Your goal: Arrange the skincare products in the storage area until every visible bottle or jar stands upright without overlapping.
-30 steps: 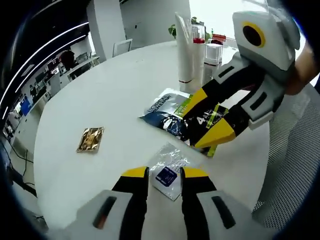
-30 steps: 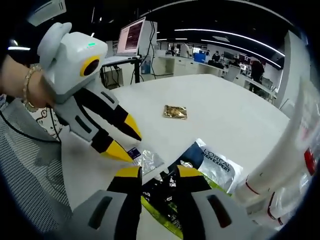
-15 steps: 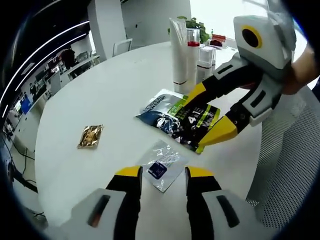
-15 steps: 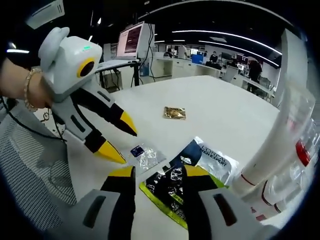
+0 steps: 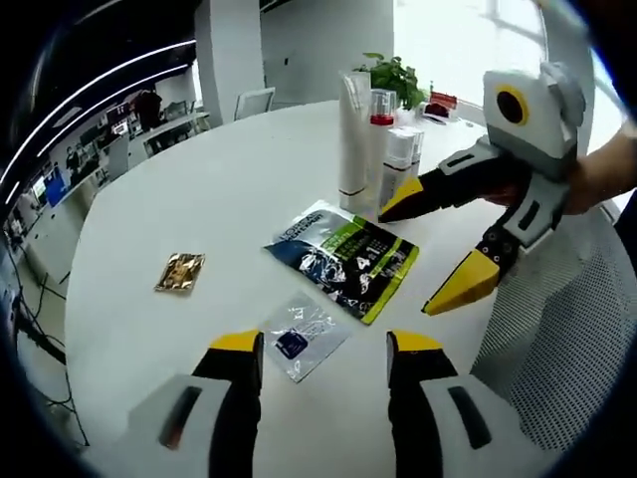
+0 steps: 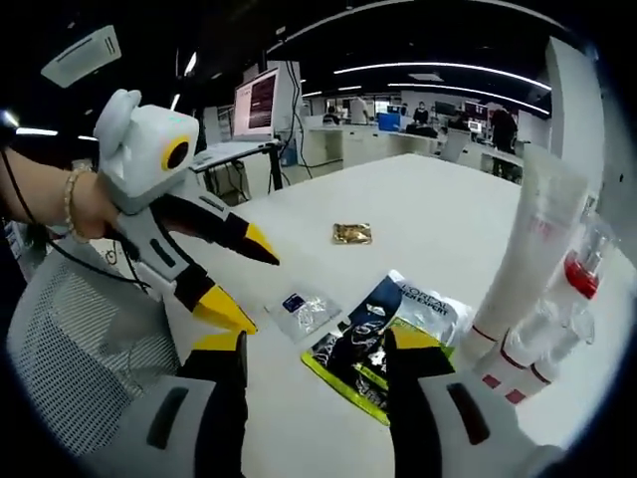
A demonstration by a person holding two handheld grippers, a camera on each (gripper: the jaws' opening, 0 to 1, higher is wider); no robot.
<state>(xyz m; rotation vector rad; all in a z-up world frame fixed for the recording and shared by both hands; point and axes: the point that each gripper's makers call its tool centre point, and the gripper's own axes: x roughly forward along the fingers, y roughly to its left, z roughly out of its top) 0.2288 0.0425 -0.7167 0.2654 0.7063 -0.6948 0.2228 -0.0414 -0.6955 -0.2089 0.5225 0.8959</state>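
On your white worktop (image 5: 199,199) lie three flat packets: a gold sachet (image 5: 179,272) at nine o'clock, a clear sachet (image 5: 302,336) at six, and a dark pouch (image 5: 343,260) centred. A tall tube (image 5: 352,129) and perhaps four bottles (image 5: 398,159) stand upright at one o'clock. Your left gripper (image 5: 323,349) and right gripper (image 6: 317,344) both have fingers spread wide, empty. Open room lies toward the far rim.

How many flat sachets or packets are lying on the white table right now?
3: a gold packet lying alone, a clear sachet with a blue label nearest the left gripper, and a large dark-and-green packet lying beside the upright bottles. Another may be hidden beneath it.
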